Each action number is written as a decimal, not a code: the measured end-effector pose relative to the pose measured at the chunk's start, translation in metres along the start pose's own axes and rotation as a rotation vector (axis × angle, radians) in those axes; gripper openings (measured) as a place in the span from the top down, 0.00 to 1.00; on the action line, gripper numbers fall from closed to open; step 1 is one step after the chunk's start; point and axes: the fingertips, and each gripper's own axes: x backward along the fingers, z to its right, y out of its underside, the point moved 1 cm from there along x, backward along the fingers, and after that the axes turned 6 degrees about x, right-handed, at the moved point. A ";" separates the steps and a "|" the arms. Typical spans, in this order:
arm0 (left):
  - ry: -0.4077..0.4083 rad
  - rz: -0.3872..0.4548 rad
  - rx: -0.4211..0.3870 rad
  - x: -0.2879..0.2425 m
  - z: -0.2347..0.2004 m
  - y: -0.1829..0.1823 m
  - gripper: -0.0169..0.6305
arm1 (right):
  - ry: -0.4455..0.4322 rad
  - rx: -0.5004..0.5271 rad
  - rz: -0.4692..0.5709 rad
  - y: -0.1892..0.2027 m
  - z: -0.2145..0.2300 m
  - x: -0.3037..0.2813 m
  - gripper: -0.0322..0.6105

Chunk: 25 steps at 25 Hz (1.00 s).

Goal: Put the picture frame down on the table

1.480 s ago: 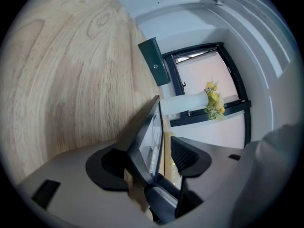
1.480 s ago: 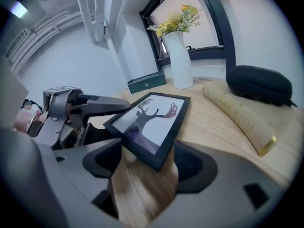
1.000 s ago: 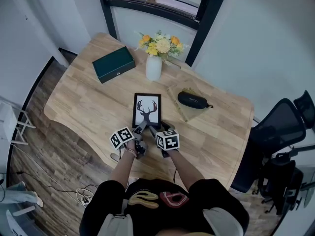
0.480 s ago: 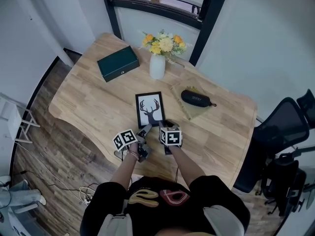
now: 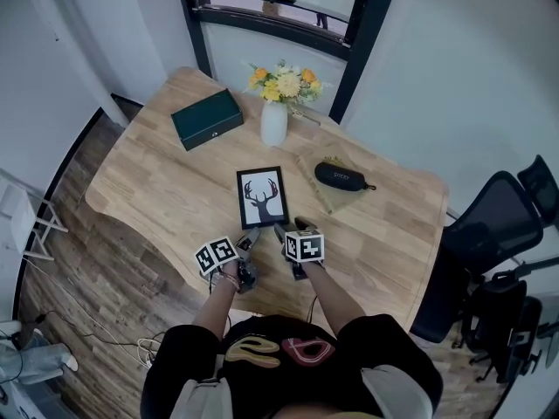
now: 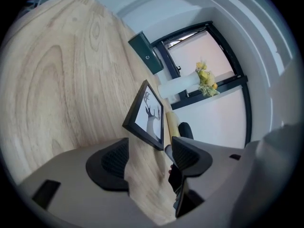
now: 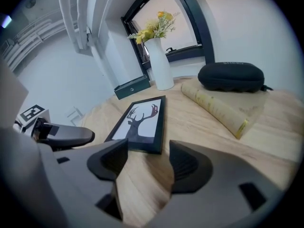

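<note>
A black picture frame (image 5: 262,196) with a deer print lies flat on the wooden table (image 5: 157,182), just beyond both grippers. It also shows in the left gripper view, frame (image 6: 148,115), and the right gripper view, frame (image 7: 140,120). My left gripper (image 5: 246,238) stands open a short way from the frame's near edge; its jaws (image 6: 149,158) hold nothing. My right gripper (image 5: 285,236) is open too, empty, with jaws (image 7: 147,161) just short of the frame's near corner.
A white vase of flowers (image 5: 274,120) and a dark green box (image 5: 206,119) stand at the table's far side. A black glasses case (image 5: 341,175) rests on a book (image 5: 330,192) right of the frame. An office chair (image 5: 493,234) stands at the right.
Both grippers have drawn back toward me from the frame's near edge, leaving it flat on the table. The head view shifted slightly.
</note>
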 end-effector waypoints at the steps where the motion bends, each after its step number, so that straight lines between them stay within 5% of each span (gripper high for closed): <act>1: -0.004 -0.006 -0.018 0.002 0.000 0.002 0.53 | -0.002 0.000 0.009 0.000 0.000 0.005 0.55; 16: 0.062 -0.086 -0.338 0.039 0.020 0.059 0.57 | 0.001 0.101 0.119 0.018 -0.031 0.088 0.52; 25: 0.112 -0.087 -0.508 0.070 0.030 0.097 0.73 | 0.032 0.102 0.191 0.046 -0.047 0.129 0.52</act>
